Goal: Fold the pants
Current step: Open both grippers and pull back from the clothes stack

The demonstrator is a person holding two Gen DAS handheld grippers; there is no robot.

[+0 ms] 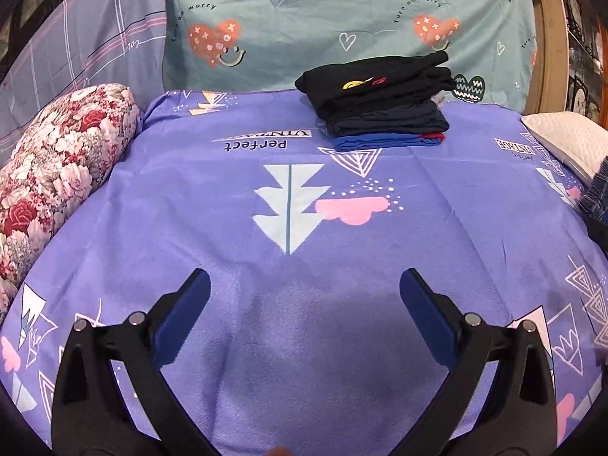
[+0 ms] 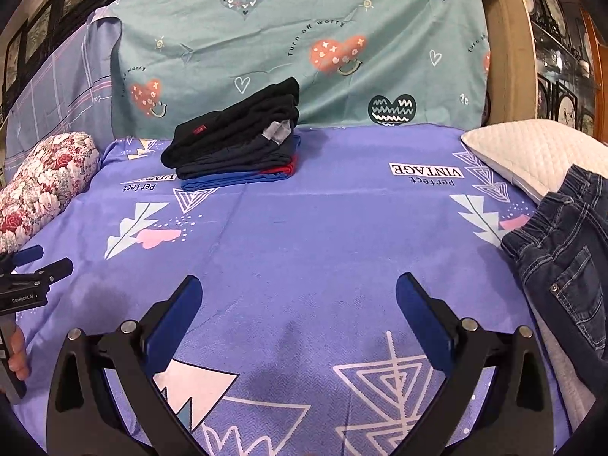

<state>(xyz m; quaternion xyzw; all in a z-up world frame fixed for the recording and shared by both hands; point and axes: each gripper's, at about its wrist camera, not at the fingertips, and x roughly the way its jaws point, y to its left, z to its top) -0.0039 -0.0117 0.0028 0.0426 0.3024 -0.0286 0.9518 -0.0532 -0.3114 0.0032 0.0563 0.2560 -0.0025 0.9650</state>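
A pair of dark blue jeans (image 2: 570,262) lies crumpled at the right edge of the purple patterned sheet (image 2: 323,235), waistband toward the middle; a sliver of it shows in the left wrist view (image 1: 596,197). My right gripper (image 2: 298,288) is open and empty, hovering over the sheet left of the jeans. My left gripper (image 1: 304,281) is open and empty over the sheet's front middle; it also shows at the left edge of the right wrist view (image 2: 41,262).
A stack of folded dark, navy and blue clothes (image 1: 383,98) sits at the back of the sheet. A floral bolster (image 1: 57,178) lies at the left, a white quilted pillow (image 2: 532,152) at the right. A teal heart-print cloth (image 1: 342,22) hangs behind.
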